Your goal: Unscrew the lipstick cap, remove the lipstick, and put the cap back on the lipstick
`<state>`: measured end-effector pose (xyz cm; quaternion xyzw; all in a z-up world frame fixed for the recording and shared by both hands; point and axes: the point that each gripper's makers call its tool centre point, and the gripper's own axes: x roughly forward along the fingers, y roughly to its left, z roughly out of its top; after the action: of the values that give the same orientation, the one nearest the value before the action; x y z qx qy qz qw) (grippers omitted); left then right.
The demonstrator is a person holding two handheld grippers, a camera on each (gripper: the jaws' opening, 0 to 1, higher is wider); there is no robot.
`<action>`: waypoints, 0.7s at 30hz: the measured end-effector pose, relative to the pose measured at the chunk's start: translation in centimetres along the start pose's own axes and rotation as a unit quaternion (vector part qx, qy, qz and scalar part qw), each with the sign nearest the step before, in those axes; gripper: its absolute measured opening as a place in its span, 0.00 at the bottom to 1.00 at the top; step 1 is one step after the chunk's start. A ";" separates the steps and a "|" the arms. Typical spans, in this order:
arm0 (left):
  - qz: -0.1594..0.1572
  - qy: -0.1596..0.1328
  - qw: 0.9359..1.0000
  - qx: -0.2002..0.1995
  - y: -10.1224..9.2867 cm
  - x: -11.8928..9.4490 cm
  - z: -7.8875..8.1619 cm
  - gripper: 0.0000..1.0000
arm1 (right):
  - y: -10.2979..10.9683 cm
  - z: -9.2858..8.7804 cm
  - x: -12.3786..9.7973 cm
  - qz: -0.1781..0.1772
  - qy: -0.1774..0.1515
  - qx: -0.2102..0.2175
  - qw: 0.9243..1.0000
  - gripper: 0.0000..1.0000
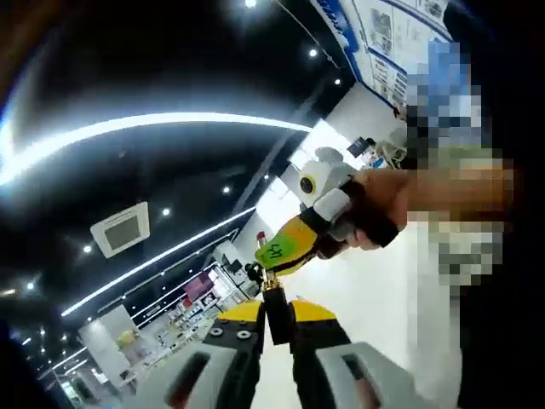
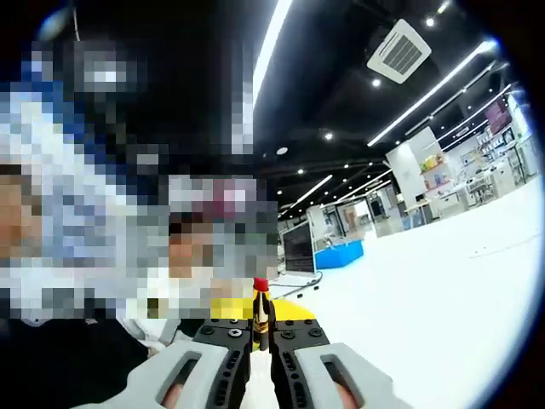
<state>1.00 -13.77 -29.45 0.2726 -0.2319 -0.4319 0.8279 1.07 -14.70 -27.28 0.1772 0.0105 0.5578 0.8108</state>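
The left gripper (image 1: 274,334) has its jaws squeezed on a thin black tube with a gold ring at the top. This looks like the lipstick cap (image 1: 276,308), though it could be the base. The right gripper (image 1: 294,243) comes into the left gripper view from the right, with a yellow tip and a green sticker, held in a person's hand (image 1: 400,209). Its tip sits right at the gold end of the tube, so the two pieces are touching or just about to touch.

In the right gripper view, the right gripper (image 2: 261,334) has its jaws pressed on the lipstick (image 2: 261,308). The gold body stands up between them and the red tip pokes out on top. A yellow jaw tip shows just behind it.

Nothing rests on a bench; both pieces are held up in the air, with ceiling lights (image 1: 153,128) and shop shelves (image 2: 477,183) far behind.

The step looks like fitting the cap back on. To do it well, the two pieces should be lined up straight and pushed slowly. A tilt could smear the red tip on the cap's rim. Both grips should be firm.
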 end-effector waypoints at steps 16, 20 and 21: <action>-0.017 -0.005 1.000 -0.015 -0.1 0.2 -0.5 0.13 | -0.2 -0.4 0.0 -0.005 0.006 0.003 1.000 0.05; -0.043 -0.015 0.997 -0.055 -0.5 0.4 -0.7 0.14 | -0.2 -0.6 -0.1 -0.005 0.011 0.002 1.000 0.05; -0.046 -0.018 0.996 -0.067 -0.4 0.4 -0.7 0.14 | -0.2 -0.6 -0.1 -0.006 0.012 0.002 1.000 0.05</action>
<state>1.42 -14.12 -30.22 0.2190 -0.2038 -0.4891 0.8193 1.10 -14.68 -27.95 0.1724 0.0224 0.5553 0.8133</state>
